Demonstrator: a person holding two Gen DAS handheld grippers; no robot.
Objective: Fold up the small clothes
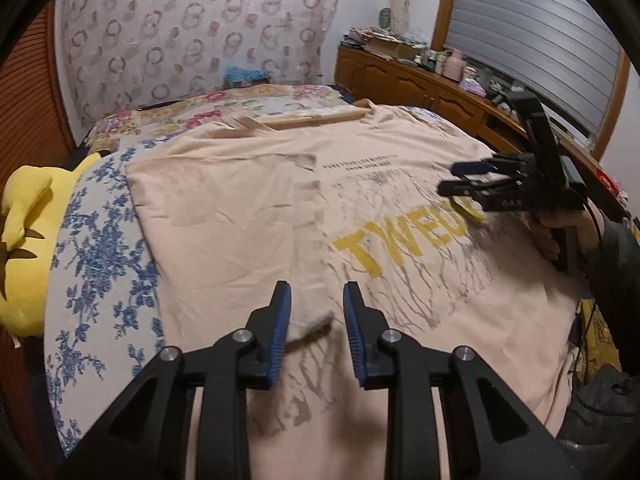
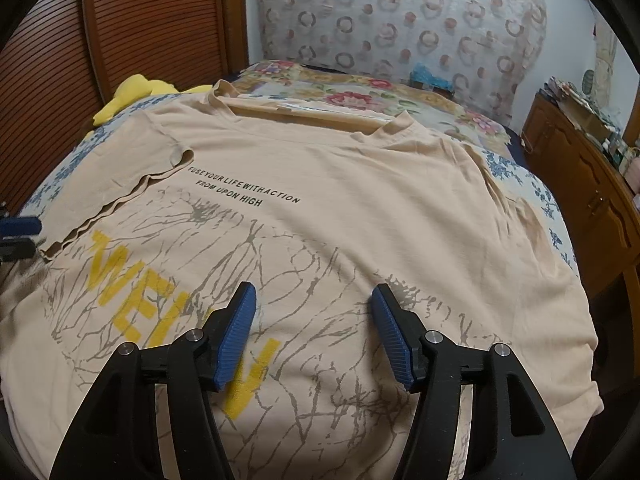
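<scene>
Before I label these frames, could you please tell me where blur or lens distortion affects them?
Left wrist view: the right gripper and the shirt hem between the left gripper look motion-smeared; the bed edges bow. Right wrist view: sharper, small black print readable, dark vignette corners.

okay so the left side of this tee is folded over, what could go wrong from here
The folded flap lies loose on the shirt, with a rumpled edge near the yellow lettering; it could slip open when the other side is pulled. The left gripper hangs open just above that edge and might snag it. The shirt's right side lies wrinkled near the bed edge, so the open right gripper may fold creases in.
</scene>
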